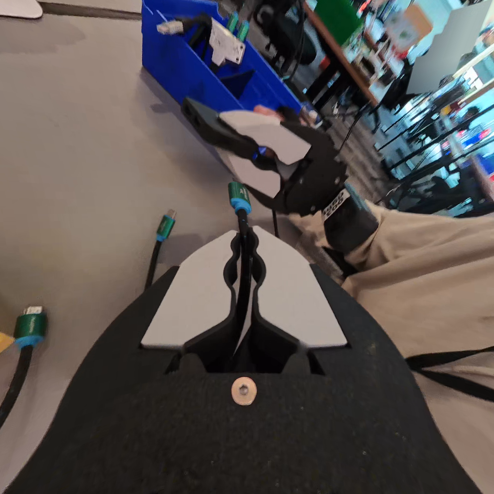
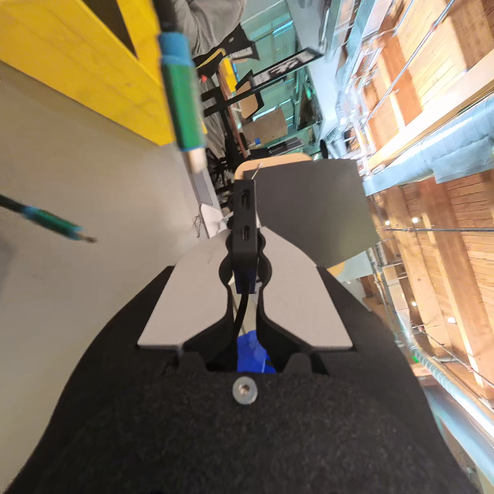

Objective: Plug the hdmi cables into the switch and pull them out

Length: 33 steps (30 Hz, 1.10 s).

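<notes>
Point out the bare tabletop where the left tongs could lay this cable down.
Freest: the grey table left of the blue bin, beyond the small loose plug. Crowded: the near-left edge by the larger plug, and the right, where the right tongs hold the switch. The left tongs grip their cable.

place: workshop/lab — blue parts bin [image 1: 187, 72] | cluttered shelving [image 1: 401, 40] | exposed ceiling pipes [image 2: 441, 149]

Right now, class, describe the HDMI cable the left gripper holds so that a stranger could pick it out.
Start at the blue bin on the grey table, then come toward the left gripper. The held cable rises from between its fingers. Unlike the two loose green-plugged cables lying left of it, this one is clamped.
</notes>
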### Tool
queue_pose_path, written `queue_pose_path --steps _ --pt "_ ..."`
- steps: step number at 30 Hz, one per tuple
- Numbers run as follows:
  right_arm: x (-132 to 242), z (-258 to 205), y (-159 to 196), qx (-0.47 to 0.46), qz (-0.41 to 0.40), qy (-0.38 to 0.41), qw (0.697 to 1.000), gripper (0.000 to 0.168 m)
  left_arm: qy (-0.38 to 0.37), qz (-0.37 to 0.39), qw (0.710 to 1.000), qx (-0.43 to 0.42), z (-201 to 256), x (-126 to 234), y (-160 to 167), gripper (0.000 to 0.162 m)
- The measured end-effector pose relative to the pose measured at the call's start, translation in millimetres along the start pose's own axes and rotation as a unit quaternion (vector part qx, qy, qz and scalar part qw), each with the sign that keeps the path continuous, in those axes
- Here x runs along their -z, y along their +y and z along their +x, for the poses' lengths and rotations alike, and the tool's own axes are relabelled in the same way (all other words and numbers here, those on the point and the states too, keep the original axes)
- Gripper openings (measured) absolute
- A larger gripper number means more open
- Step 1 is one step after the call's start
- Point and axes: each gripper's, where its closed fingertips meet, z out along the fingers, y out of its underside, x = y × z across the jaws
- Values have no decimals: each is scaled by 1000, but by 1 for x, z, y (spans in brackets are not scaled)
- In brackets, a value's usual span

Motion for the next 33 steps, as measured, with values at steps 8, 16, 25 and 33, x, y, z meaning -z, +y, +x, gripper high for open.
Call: queue_pose_path --steps 8,16,25,33 --pt "-4 -12 15 -1 -47 -19 999 14 4 66 997 36 -12 -22 -6 5" --pt "-4 -13 15 15 -49 -10 999 14 3 77 996 54 -15 -31 -12 5" --pt "-5 -14 18 21 -50 -7 998 14 3 90 994 64 -18 -32 -14 5" --pt "-6 -15 20 20 -53 -6 998 14 8 102 992 77 -21 -32 -18 5"
